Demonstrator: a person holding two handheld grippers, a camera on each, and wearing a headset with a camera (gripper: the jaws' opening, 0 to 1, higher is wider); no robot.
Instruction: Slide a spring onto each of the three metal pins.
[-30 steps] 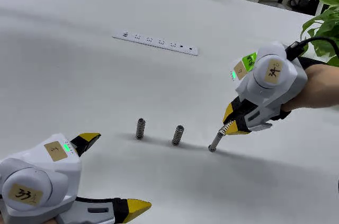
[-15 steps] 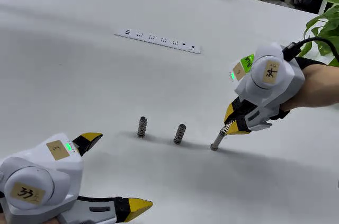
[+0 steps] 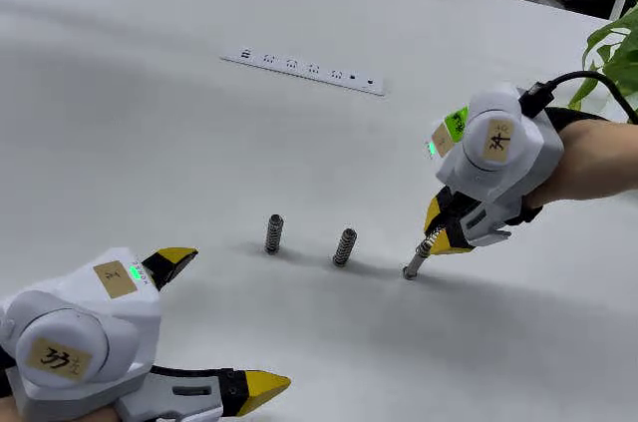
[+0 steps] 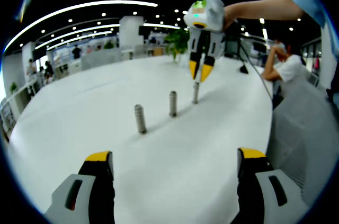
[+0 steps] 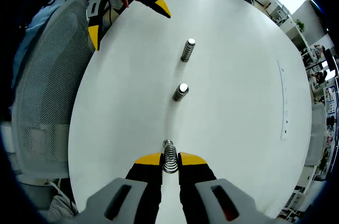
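Three upright metal pins stand in a row on the white table. The left pin [image 3: 274, 233] and the middle pin [image 3: 345, 247] each wear a spring. My right gripper [image 3: 436, 238] is shut on a spring [image 5: 169, 159] whose lower end sits over the top of the right pin [image 3: 413, 265], which leans a little. In the left gripper view the same row of pins [image 4: 172, 104] stands ahead, with the right gripper [image 4: 201, 69] above the far one. My left gripper [image 3: 214, 317] is open near the front left, holding nothing.
A white power strip [image 3: 304, 70] lies flat at the far side of the table. Green plant leaves [image 3: 616, 51] reach in at the right edge. A mesh chair back [image 5: 50, 91] and a seated person [image 4: 286, 65] are beside the table.
The head camera has shifted slightly, so everything sits a bit lower right. The right gripper stays shut on the spring at the right pin's top. The left gripper has not moved.
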